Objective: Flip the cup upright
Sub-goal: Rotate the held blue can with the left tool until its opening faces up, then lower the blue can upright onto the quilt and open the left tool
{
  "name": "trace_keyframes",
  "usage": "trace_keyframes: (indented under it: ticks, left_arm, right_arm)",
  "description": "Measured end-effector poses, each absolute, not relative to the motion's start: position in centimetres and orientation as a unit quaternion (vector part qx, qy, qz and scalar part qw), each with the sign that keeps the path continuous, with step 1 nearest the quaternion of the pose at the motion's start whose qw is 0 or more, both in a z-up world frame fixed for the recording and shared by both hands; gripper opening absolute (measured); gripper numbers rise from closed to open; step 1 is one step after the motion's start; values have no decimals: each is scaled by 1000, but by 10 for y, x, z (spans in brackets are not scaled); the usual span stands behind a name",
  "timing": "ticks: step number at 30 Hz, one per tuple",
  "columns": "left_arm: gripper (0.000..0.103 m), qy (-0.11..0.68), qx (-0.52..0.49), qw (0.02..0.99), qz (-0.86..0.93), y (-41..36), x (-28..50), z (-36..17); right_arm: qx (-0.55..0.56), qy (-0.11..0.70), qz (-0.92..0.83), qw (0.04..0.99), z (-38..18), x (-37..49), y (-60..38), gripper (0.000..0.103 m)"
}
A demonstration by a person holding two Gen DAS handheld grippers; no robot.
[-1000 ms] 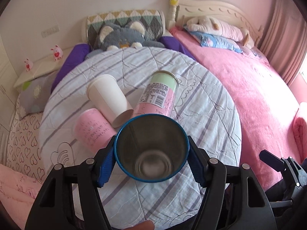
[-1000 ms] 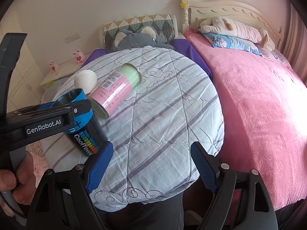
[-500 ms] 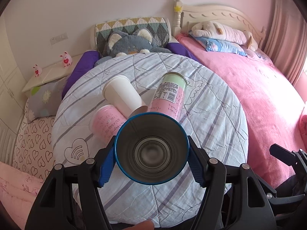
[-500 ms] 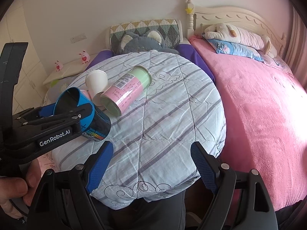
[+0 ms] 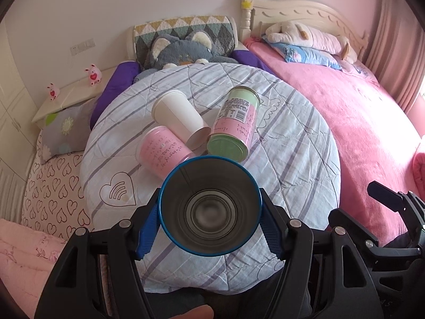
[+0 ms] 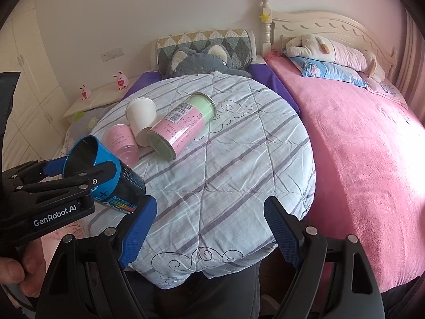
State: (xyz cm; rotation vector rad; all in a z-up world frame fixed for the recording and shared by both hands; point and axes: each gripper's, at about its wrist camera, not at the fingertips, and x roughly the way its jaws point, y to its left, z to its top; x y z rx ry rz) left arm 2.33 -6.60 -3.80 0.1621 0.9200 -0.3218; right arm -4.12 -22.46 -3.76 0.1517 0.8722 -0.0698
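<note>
Cup point(image 5: 209, 208), blue-rimmed steel, is clenched at its rim by the left gripper point(image 5: 209, 220) and held tilted above the quilted round table point(image 6: 239, 159), mid-flip; right gripper point(image 6: 209, 228) waits spread wide, holding nothing

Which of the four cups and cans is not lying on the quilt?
The blue-rimmed cup, clamped in the left gripper above the quilt. The white cup, pink cup and green can lie sideways.
</note>
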Motion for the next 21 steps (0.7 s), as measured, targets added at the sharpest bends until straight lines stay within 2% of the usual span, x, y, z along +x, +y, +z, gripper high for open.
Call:
trace_keyframes:
  ticks: [18, 21]
  left_arm:
    - [69, 443, 64, 882, -149, -74, 50, -52]
    - [71, 438, 72, 884, -144, -75, 50, -51]
  right_arm:
    - [72, 425, -46, 901, -41, -39, -227, 84]
    - [71, 424, -47, 902, -41, -39, -227, 84]
